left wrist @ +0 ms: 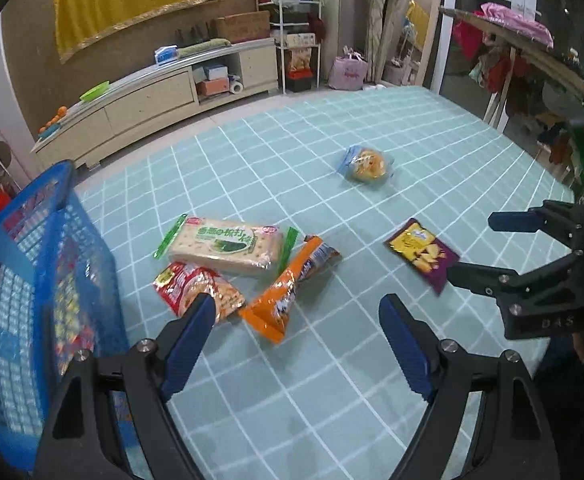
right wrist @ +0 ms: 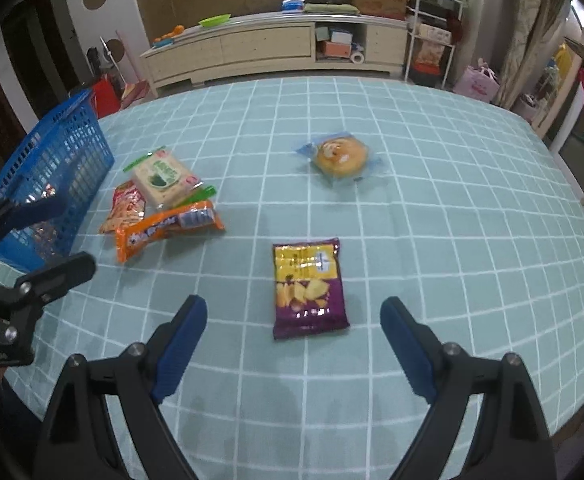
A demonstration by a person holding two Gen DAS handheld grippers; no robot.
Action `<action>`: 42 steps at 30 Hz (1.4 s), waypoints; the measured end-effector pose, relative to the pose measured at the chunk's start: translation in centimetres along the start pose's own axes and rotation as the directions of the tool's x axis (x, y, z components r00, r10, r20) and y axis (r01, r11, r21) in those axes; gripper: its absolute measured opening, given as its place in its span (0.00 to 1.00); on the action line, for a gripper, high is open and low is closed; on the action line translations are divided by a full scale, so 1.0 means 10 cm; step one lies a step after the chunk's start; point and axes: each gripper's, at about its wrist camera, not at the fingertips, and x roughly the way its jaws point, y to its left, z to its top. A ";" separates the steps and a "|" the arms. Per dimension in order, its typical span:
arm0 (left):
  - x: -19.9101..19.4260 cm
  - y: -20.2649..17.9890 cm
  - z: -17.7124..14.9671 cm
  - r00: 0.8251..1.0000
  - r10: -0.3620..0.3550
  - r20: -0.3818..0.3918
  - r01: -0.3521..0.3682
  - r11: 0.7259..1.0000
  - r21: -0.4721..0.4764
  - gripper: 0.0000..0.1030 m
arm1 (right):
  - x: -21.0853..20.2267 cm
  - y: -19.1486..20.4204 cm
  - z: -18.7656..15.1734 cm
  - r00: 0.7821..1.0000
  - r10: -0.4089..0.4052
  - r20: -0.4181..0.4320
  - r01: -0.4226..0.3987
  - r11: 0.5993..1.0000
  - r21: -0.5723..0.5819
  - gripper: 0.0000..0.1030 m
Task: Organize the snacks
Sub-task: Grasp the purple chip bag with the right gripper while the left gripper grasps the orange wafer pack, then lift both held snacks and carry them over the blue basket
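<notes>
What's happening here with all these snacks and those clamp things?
A person holds a two-finger tool in each hand to sort snacks into the blue plastic basket. Both the left tool and right tool are open and hold nothing. The right one hovers over the purple and yellow chip bag. A cracker pack, red bag, orange bag and wrapped bun lie on the checked green tablecloth.
</notes>
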 end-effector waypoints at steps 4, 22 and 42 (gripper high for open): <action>0.20 0.03 0.05 1.000 -0.013 -0.022 0.013 1.000 0.014 0.80 | 0.13 -0.04 0.04 1.000 0.012 0.008 -0.012 1.000 -0.001 0.88; 0.70 0.19 0.07 0.994 -0.050 -0.097 0.048 0.999 -0.021 0.51 | 0.41 -0.15 0.02 1.000 0.014 0.008 -0.014 1.000 0.021 0.88; 0.77 -0.02 -0.04 0.985 -0.101 -0.141 0.102 0.995 -0.001 0.15 | 0.49 -0.07 -0.05 0.999 -0.034 -0.024 0.034 0.999 -0.037 0.50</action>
